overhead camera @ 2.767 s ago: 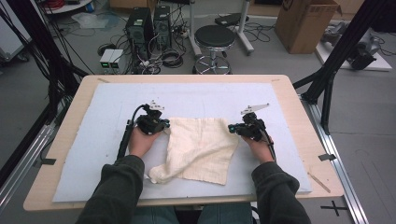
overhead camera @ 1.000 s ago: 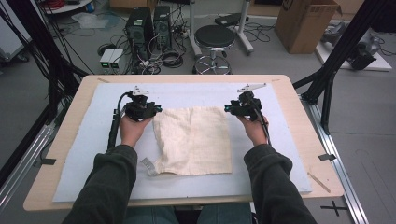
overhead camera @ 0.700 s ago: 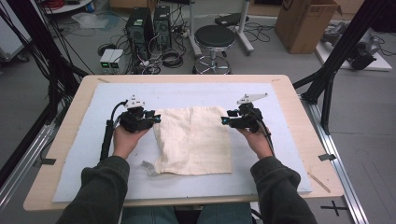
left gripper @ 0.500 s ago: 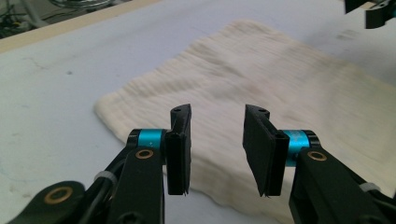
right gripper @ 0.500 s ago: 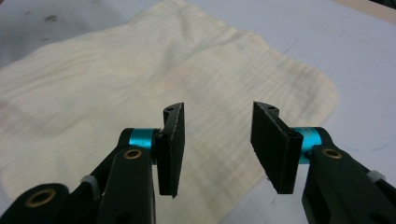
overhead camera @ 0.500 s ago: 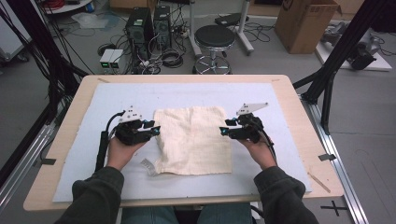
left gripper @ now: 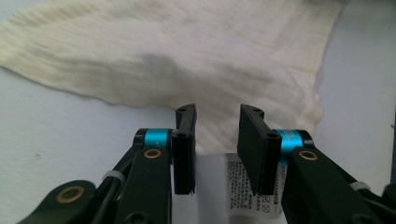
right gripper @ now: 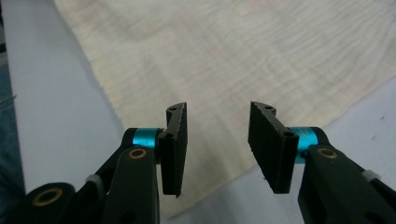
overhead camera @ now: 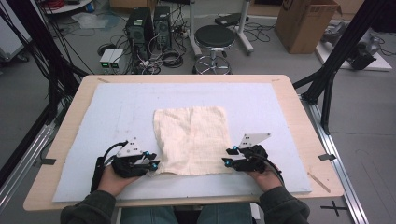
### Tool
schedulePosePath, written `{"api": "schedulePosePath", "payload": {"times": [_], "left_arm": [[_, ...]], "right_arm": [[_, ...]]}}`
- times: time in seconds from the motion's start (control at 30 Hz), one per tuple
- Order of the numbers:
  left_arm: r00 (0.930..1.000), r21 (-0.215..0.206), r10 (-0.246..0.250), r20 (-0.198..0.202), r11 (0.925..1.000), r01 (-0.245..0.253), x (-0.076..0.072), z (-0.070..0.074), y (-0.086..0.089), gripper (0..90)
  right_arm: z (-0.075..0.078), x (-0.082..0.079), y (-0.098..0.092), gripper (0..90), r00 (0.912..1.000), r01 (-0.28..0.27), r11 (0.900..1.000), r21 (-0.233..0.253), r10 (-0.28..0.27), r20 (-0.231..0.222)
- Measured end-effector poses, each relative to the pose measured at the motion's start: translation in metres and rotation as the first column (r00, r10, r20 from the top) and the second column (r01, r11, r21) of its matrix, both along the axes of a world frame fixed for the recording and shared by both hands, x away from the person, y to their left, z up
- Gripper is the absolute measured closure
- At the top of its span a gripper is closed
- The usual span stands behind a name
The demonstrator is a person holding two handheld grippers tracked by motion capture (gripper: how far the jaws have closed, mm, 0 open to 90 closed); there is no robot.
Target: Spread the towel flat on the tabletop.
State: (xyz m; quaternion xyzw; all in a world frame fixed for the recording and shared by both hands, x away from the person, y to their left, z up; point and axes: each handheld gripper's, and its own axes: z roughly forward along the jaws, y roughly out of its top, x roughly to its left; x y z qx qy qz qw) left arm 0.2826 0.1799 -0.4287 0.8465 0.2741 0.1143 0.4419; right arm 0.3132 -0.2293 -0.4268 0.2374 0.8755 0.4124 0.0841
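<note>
**Both grippers at the cloth's near corners**

Fingers (left gripper: 184,140) on the left gripper (overhead camera: 152,164) are spread apart over the white tag (left gripper: 243,186); right gripper (overhead camera: 227,157) gapes too. Cloth (overhead camera: 192,137) lies flat mid-mat (overhead camera: 116,112), between them.

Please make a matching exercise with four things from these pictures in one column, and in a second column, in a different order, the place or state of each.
Things:
1. cloth
2. left gripper
3. right gripper
4. care label

Places or states:
A. open, at the cloth's near right corner
B. white with print, between open jaws
C. spread flat on the blue mat
D. open, at the cloth's near left corner

Pairs: 1-C, 2-D, 3-A, 4-B
</note>
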Motion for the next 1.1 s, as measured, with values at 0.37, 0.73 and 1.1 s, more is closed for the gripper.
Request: {"api": "schedulePosePath", "payload": {"times": [0.37,0.73,1.1], "left_arm": [[0.9981,0.077,-0.057,-0.025,0.9953,0.058,0.002,-0.013,-0.012,65.7],[0.9990,0.126,-0.028,0.036,0.9917,0.023,-0.003,-0.011,-0.015,88.5],[0.9946,0.110,0.030,0.100,0.9931,-0.041,-0.021,0.005,0.005,88.8]], "right_arm": [[-0.015,-0.002,0.003,59.0,0.9989,-0.037,0.998,-0.045,0.035,-0.032],[-0.013,-0.002,0.007,87.2,0.9989,-0.046,0.995,-0.092,0.046,-0.007],[-0.009,-0.009,0.002,88.5,0.9985,-0.047,0.995,-0.083,0.045,-0.033]]}}
